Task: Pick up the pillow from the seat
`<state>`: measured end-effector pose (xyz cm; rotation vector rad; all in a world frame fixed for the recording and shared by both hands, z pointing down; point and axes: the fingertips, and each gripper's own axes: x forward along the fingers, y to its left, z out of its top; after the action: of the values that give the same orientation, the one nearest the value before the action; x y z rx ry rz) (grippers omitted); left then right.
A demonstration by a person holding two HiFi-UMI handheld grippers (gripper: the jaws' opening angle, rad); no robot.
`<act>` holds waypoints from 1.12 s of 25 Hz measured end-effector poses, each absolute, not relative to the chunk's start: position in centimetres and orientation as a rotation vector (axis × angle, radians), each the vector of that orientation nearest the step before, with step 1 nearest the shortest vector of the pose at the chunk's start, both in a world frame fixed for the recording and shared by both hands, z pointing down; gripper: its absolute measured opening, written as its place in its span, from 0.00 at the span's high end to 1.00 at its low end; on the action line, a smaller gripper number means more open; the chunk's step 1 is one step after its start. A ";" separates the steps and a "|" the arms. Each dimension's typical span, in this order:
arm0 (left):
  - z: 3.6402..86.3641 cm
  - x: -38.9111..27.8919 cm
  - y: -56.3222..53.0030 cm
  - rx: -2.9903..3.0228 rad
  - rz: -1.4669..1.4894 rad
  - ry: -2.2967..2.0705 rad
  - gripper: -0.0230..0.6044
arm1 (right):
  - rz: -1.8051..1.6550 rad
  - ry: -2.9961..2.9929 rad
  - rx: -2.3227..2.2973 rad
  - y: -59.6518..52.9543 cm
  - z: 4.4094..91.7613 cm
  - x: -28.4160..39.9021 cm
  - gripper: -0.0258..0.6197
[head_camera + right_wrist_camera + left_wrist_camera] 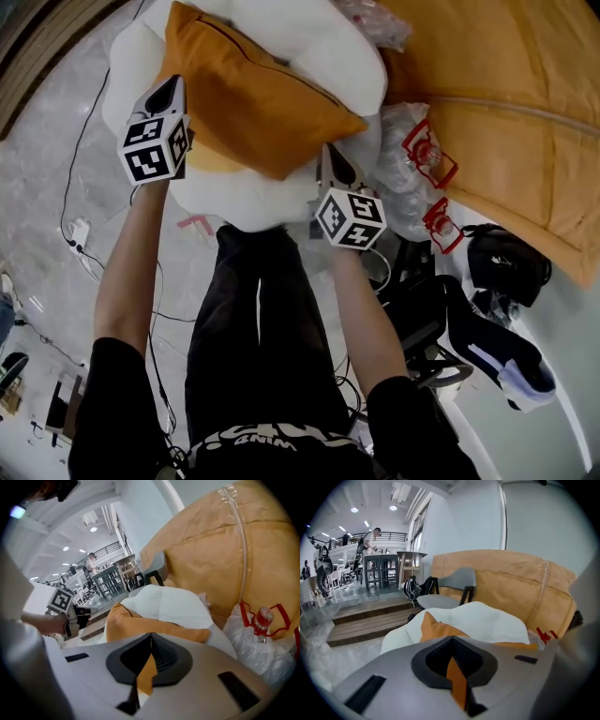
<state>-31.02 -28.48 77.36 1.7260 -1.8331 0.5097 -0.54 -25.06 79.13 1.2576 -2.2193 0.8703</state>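
An orange pillow (pixel 253 94) lies tilted over a puffy white seat (pixel 319 37), and I cannot tell whether it still rests on it. My left gripper (pixel 173 89) is at the pillow's near left corner, shut, with a strip of orange fabric (pixel 457 681) pinched between its jaws. My right gripper (pixel 330 157) is at the near right corner, shut on another fold of the orange cover (pixel 146 672). In the left gripper view (pixel 452 641) and the right gripper view (pixel 151 637) the pillow (pixel 140 620) spreads beyond the jaws.
A big tan cushion (pixel 506 103) fills the right. Beside the seat are a plastic bag of red-capped bottles (pixel 417 159), a black backpack (pixel 506 262) and a dark shoe (pixel 497 352). Cables (pixel 80 234) trail on the floor at left. A grey chair (pixel 450 592) and wooden steps (pixel 370 620) stand beyond.
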 end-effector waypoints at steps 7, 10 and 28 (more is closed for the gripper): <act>80.5 -33.1 -30.8 1.708 0.508 -1.838 0.95 | 0.901 -2.179 1.276 -25.9 82.8 -0.8 0.93; 81.6 -33.8 -31.2 1.707 0.512 -1.824 0.95 | 0.920 -2.178 1.260 -25.8 83.7 -1.2 0.92; 85.9 -35.3 -32.9 1.687 0.435 -1.822 0.47 | 1.084 -2.099 1.360 -26.6 87.9 -2.2 0.41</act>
<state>-35.32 -32.92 85.92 1.6868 -1.8216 0.4354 -2.24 -26.58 87.94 1.3599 -2.0994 1.0841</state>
